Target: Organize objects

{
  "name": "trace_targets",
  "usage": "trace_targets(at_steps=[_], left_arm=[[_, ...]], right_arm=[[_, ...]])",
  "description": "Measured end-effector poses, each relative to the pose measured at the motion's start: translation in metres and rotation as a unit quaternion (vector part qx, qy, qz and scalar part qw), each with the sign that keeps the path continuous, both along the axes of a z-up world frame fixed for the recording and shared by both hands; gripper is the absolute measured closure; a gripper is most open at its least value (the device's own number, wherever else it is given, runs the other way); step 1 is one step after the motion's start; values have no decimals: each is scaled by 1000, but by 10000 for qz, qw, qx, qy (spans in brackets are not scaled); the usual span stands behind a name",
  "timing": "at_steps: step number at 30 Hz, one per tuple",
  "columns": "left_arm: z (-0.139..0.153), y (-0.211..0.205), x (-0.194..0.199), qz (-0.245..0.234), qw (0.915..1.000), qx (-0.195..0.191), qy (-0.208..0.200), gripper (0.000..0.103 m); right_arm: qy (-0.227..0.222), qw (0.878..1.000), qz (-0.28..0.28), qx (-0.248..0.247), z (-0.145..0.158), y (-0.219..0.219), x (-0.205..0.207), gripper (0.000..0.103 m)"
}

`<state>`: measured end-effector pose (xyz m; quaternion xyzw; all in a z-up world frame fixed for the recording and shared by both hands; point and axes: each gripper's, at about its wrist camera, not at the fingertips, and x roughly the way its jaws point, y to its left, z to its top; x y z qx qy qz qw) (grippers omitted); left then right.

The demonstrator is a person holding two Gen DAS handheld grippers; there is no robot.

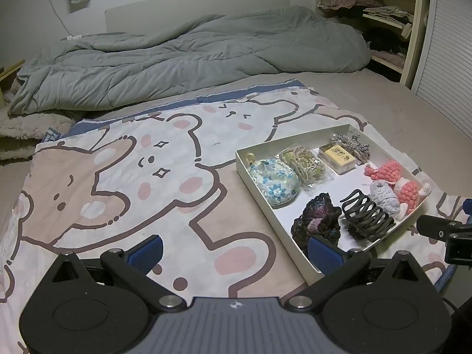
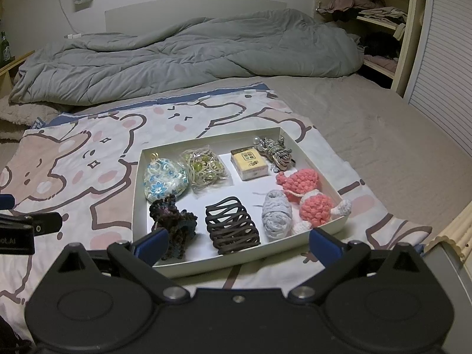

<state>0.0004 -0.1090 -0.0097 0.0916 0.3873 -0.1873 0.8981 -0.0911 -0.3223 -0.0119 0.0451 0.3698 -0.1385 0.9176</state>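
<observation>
A shallow white box (image 2: pixel 138 194) (image 1: pixel 265 206) lies on a bear-print cloth (image 1: pixel 124 183) on the bed. Inside it are a blue floral pouch (image 2: pixel 165 178) (image 1: pixel 274 181), a bag of beaded cords (image 2: pixel 205 168), a small yellow box (image 2: pixel 250 163) (image 1: pixel 339 157), a silver cord bundle (image 2: pixel 275 150), pink crochet pieces (image 2: pixel 306 194) (image 1: pixel 395 180), a grey yarn piece (image 2: pixel 275 215), a dark claw clip (image 2: pixel 231 225) (image 1: pixel 367 215) and a dark crochet piece (image 2: pixel 172 221) (image 1: pixel 317 219). My left gripper (image 1: pixel 234 250) is open at the box's near left corner. My right gripper (image 2: pixel 237 243) is open over the box's front edge. Both hold nothing.
A rumpled grey duvet (image 1: pixel 183 56) covers the far half of the bed. An open shelf unit with clothes (image 1: pixel 380 14) stands at the back right beside a slatted white panel (image 1: pixel 448 67). The other gripper's body shows at the right edge (image 1: pixel 442 230) and at the left edge (image 2: pixel 23 230).
</observation>
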Motion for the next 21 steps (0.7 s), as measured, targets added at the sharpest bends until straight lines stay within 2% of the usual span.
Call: trace_targets(at_steps=[21], left_arm=[[-1, 0, -2, -38, 10000, -3, 12, 0]], right_arm=[[9, 10000, 8, -12, -1, 1, 0, 0]])
